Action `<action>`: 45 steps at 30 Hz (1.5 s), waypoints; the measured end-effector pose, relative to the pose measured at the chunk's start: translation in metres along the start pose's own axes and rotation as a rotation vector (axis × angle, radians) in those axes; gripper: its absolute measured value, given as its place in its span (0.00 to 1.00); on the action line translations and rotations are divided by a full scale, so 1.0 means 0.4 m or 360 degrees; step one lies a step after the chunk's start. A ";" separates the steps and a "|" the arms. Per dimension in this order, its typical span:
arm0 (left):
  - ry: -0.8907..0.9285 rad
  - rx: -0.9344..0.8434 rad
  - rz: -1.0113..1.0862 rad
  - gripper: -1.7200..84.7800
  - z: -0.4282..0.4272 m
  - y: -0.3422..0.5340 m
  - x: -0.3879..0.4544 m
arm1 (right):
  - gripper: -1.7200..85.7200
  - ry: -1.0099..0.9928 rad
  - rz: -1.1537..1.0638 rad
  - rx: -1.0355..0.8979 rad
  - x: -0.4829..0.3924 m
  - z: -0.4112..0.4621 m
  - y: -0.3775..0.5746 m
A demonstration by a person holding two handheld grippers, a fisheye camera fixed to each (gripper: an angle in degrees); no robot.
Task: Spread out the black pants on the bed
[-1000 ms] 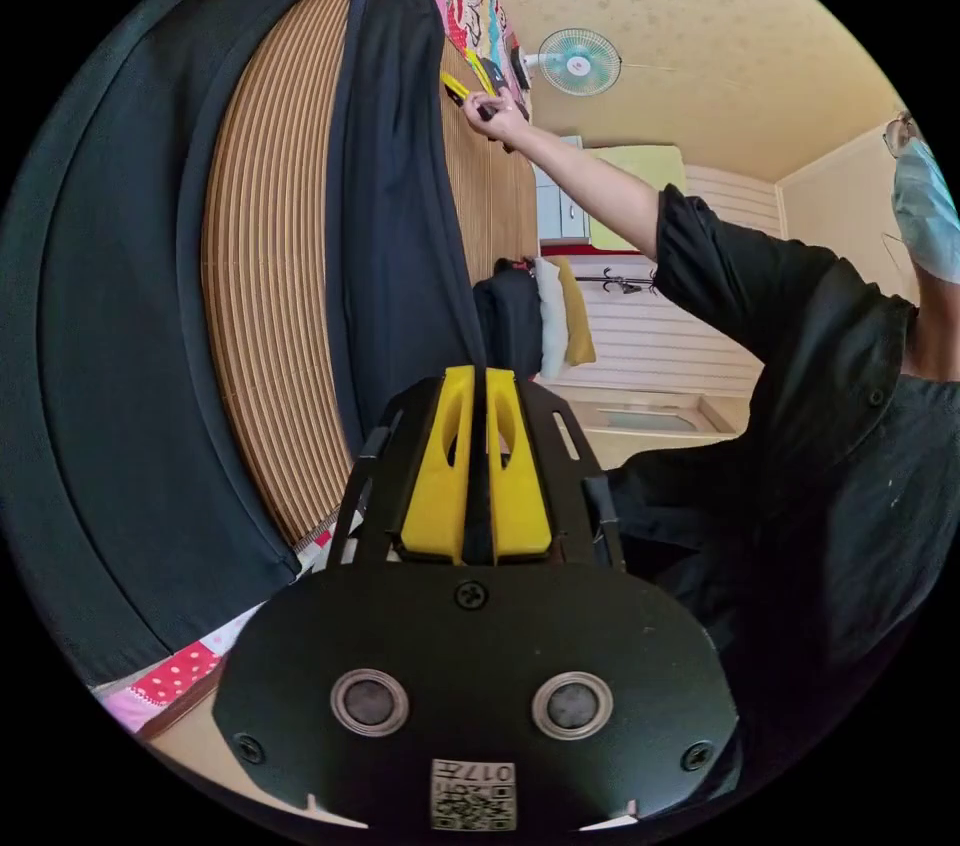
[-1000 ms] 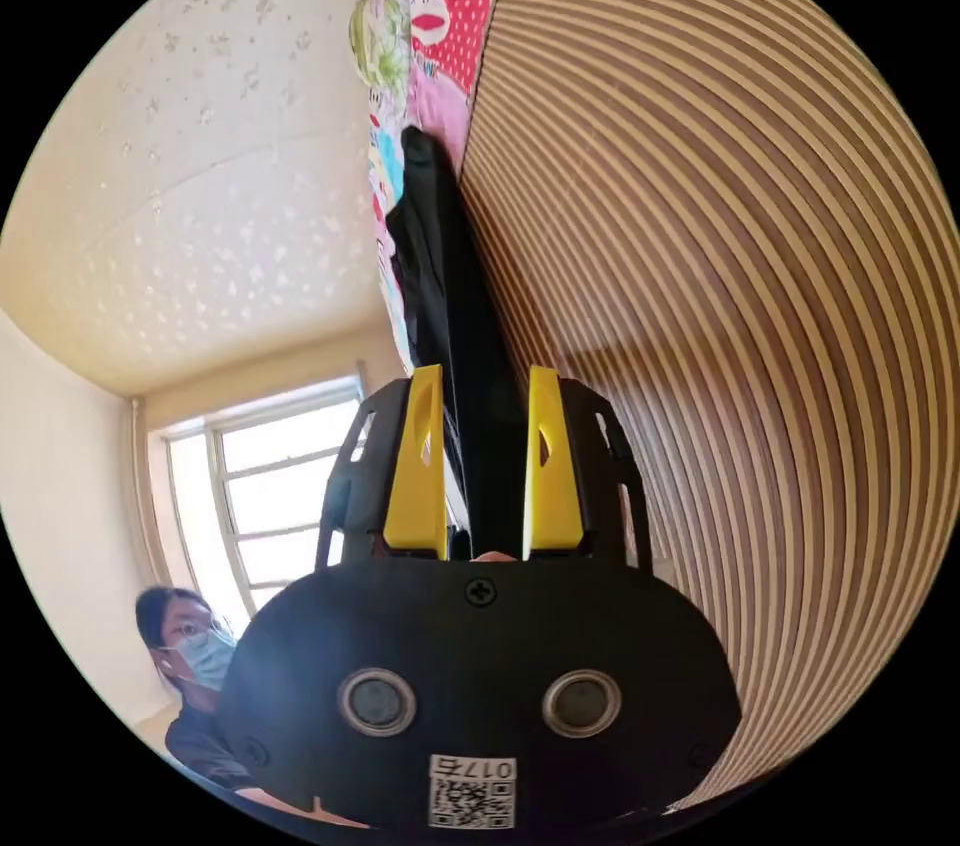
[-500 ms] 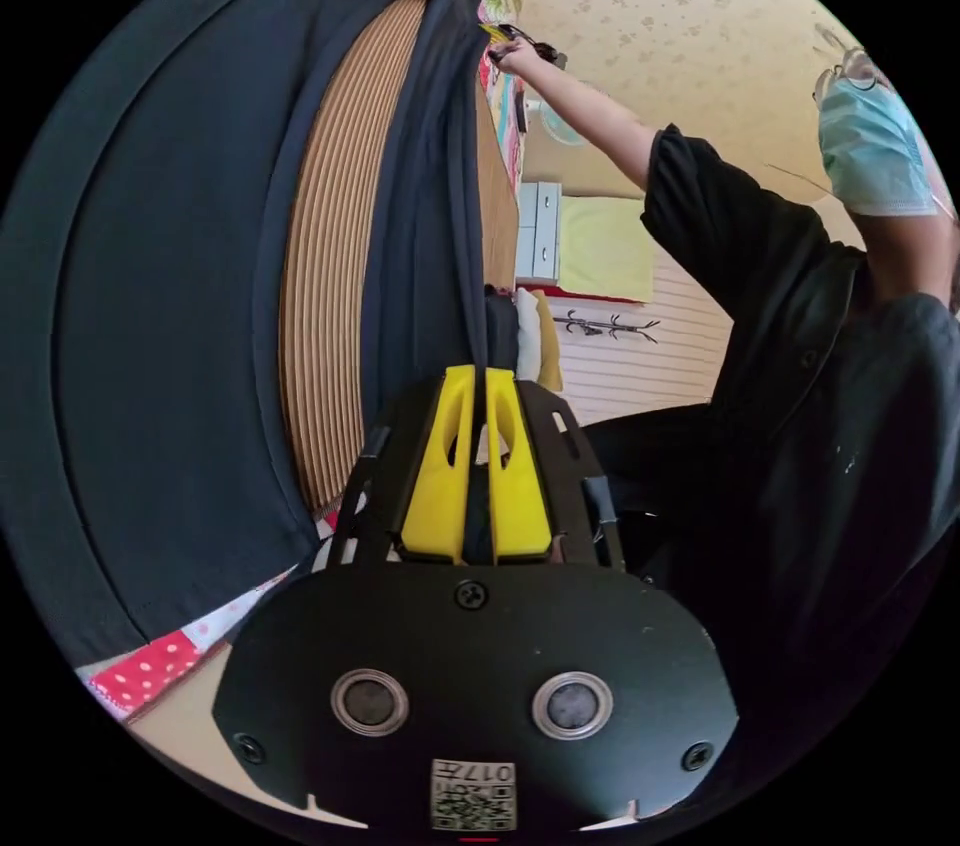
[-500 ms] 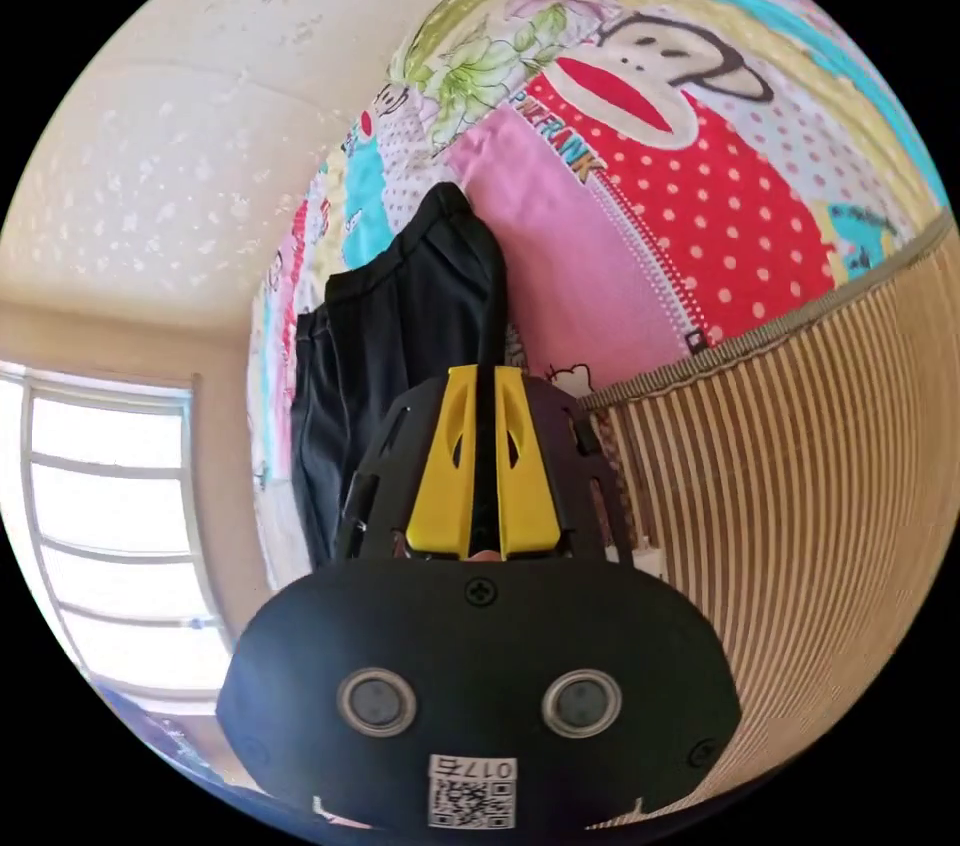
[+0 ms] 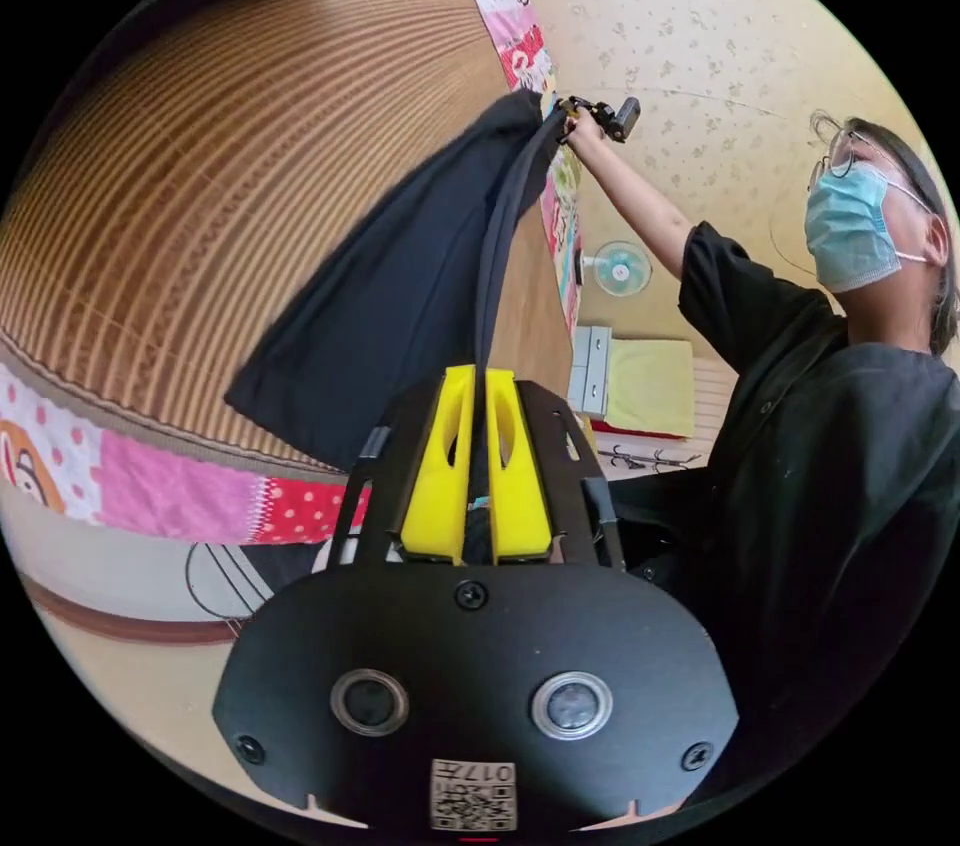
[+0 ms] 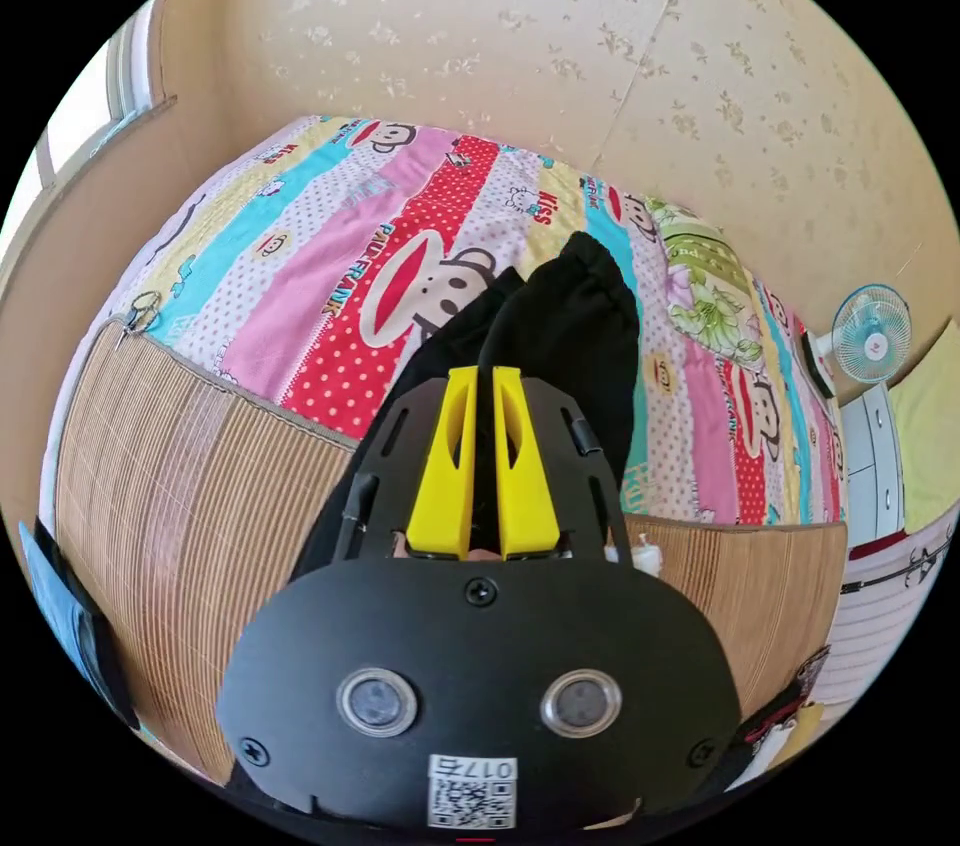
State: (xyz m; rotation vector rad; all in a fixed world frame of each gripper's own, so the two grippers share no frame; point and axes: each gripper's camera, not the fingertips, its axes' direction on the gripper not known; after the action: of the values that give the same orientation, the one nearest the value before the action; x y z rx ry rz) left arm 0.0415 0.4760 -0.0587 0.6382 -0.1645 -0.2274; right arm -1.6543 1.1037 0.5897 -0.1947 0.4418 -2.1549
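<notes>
The black pants (image 5: pixel 400 286) hang stretched in the air above the bed's bamboo mat (image 5: pixel 200 186). My left gripper (image 5: pixel 478 376) is shut on one end of them, the cloth pinched between its yellow jaws. At the far end, in the left gripper view, a person's hand holds my right gripper (image 5: pixel 585 111) on the other end. In the right gripper view my right gripper (image 6: pixel 478 376) is shut on a black fold of the pants (image 6: pixel 585 316), which bunch over the colourful cartoon sheet (image 6: pixel 330 246).
The bamboo mat (image 6: pixel 180 486) covers most of the bed, with the patterned sheet (image 5: pixel 150 496) at its edges. A blue garment (image 6: pixel 60 606) lies at the mat's edge. A small fan (image 6: pixel 873 346) and drawers (image 5: pixel 592 371) stand by the wall. The person (image 5: pixel 830 446) stands beside the bed.
The pants have been lifted off the mat and pulled taut between both grippers. Both cameras have swung round; the right gripper now looks down on the sheet. A second dark garment has left the left view.
</notes>
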 end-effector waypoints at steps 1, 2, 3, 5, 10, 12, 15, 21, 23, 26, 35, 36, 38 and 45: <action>-0.0082 0.0049 -0.0010 0.03 -0.022 -0.006 -0.019 | 0.05 -0.0001 0.0032 -0.0045 -0.047 0.047 -0.001; -0.0178 0.0057 -0.0018 0.03 -0.026 -0.009 -0.035 | 0.05 0.0002 0.0045 -0.0071 -0.068 0.072 0.001; -0.0225 0.0058 -0.0030 0.03 -0.023 -0.009 -0.042 | 0.05 0.0012 0.0056 -0.0116 -0.103 0.119 0.008; -0.0307 0.0059 -0.0049 0.03 0.007 -0.006 -0.052 | 0.05 0.0028 0.0050 -0.0123 -0.141 0.167 0.024; -0.0165 -0.0054 0.0441 0.03 0.034 0.013 0.066 | 0.06 0.0163 0.0012 -0.0095 -0.179 0.188 0.008; 0.0002 -0.0022 0.0605 0.03 0.013 0.017 0.106 | 0.06 0.0134 0.0051 -0.0047 -0.166 0.174 -0.002; 0.0007 0.0119 0.0425 0.02 -0.025 -0.005 0.084 | 0.06 0.0121 0.0067 -0.0014 -0.156 0.197 -0.011; -0.0979 0.0114 -0.0104 0.01 0.037 -0.011 0.047 | 0.08 -0.0196 0.0245 -0.0072 -0.098 0.316 0.019; -0.1247 0.0200 -0.0055 0.02 0.058 0.011 0.083 | 0.09 -0.0392 0.0383 -0.0060 -0.041 0.319 0.057; -0.1005 0.0293 0.0072 0.04 0.066 0.018 0.112 | 0.09 -0.0583 0.0237 -0.0134 0.007 0.284 0.155; -0.0859 0.0241 0.0357 0.09 0.145 -0.092 0.131 | 0.15 -0.1151 -0.0222 -0.0629 0.174 -0.006 0.830; -0.0858 0.0235 0.0380 0.09 0.155 -0.096 0.131 | 0.15 -0.1177 -0.0160 -0.0762 0.201 -0.013 0.924; -0.0825 0.0111 0.0369 0.11 0.198 -0.117 0.115 | 0.16 -0.1284 0.0014 -0.0873 0.242 -0.013 1.035; -0.1101 -0.0084 0.0367 0.09 0.293 -0.092 0.116 | 0.13 -0.1385 0.0234 -0.1068 0.225 0.038 1.256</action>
State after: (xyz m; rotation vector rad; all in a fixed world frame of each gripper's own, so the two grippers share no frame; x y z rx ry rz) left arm 0.0542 0.3686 0.0156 0.4619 -0.8898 -0.2213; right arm -1.3226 0.7600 0.4097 -1.3536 0.6046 -1.5049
